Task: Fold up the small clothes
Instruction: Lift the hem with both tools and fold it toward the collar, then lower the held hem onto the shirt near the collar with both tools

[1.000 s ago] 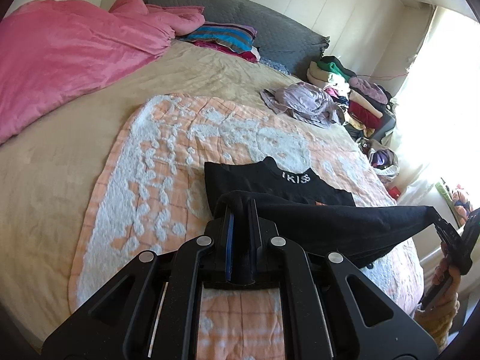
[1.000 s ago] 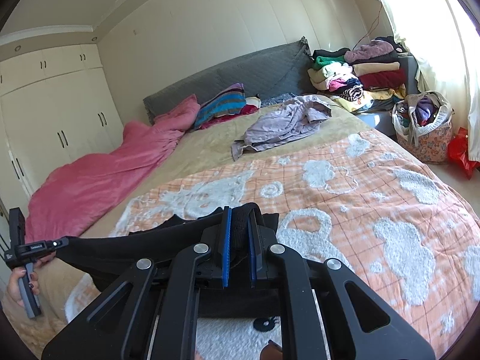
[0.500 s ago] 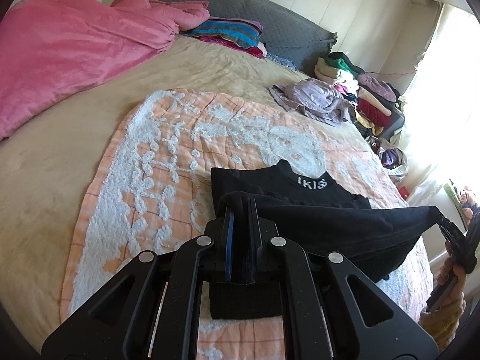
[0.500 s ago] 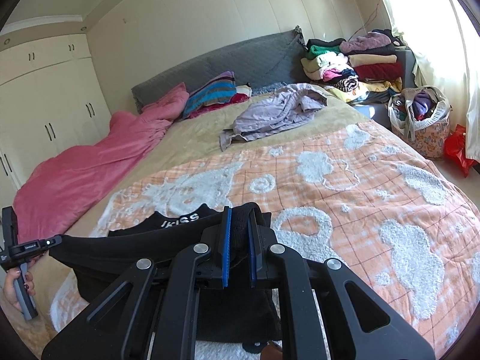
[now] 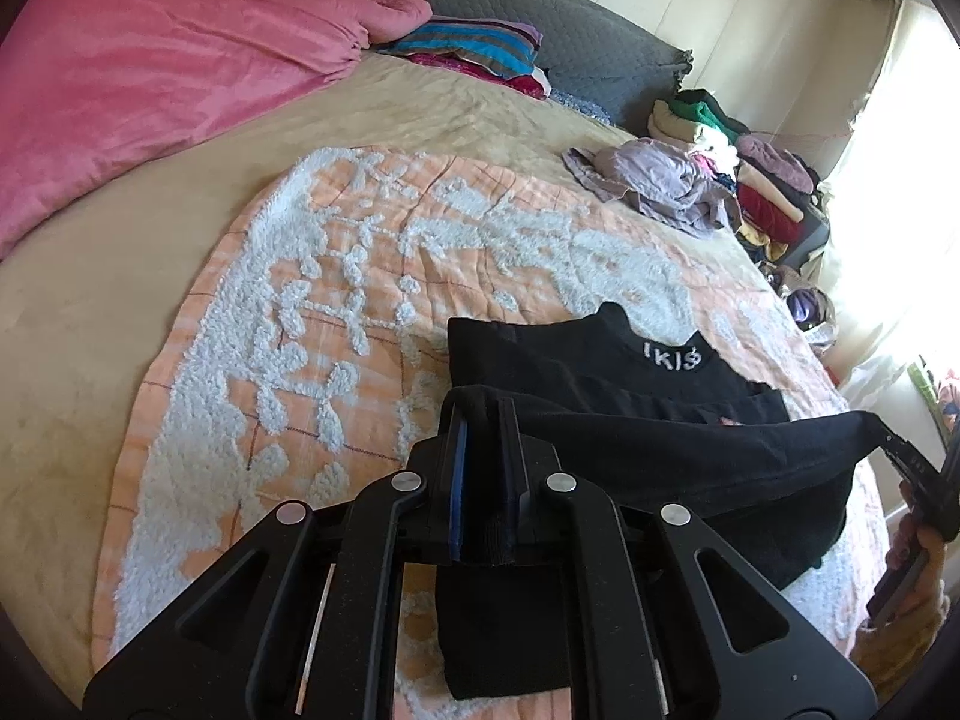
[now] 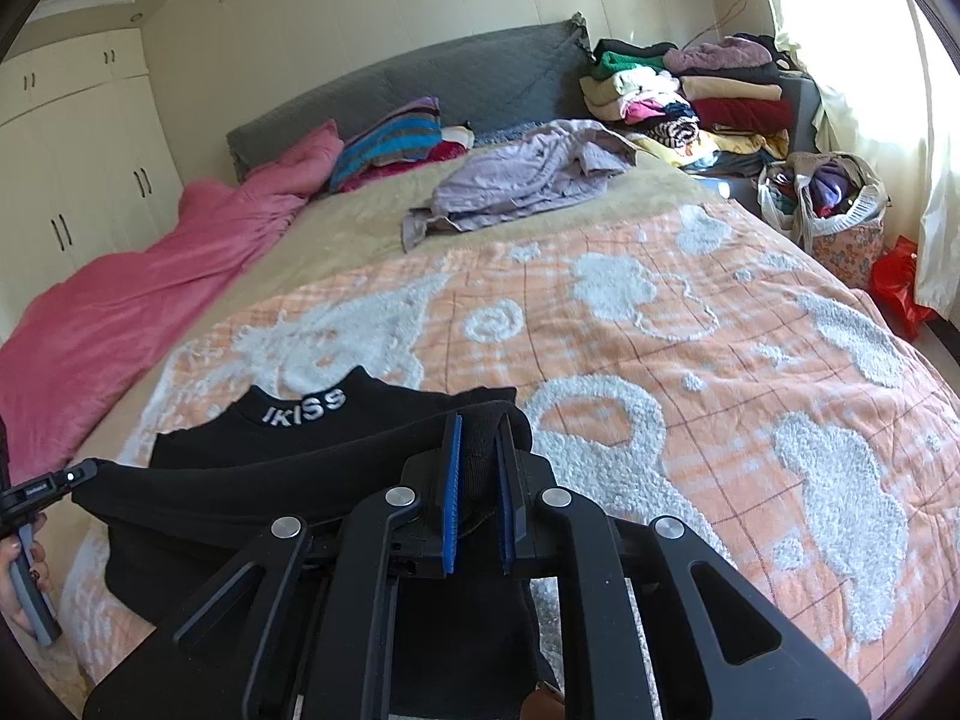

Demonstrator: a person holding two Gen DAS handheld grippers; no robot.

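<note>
A small black top (image 5: 576,360) with white "IKISS" lettering on its collar lies on the orange-and-white blanket (image 5: 372,276). Its lower hem is lifted and stretched between the two grippers over the rest of the top. My left gripper (image 5: 483,420) is shut on one corner of the hem. My right gripper (image 6: 480,438) is shut on the other corner. The top shows in the right wrist view (image 6: 336,438) too, collar pointing towards the headboard. Each gripper shows small at the other view's edge: the right gripper (image 5: 906,462) and the left gripper (image 6: 72,477).
A crumpled lilac garment (image 6: 528,174) lies further up the bed. A pink duvet (image 5: 138,84) covers the left side. Striped pillows (image 5: 468,51) lean on the grey headboard. Stacked clothes (image 6: 690,90) and a full bag (image 6: 828,204) stand beside the bed on the right.
Both grippers have carried the held hem forward over the top towards the collar, so more of the shirt's lower part is doubled over. Both stay shut.
</note>
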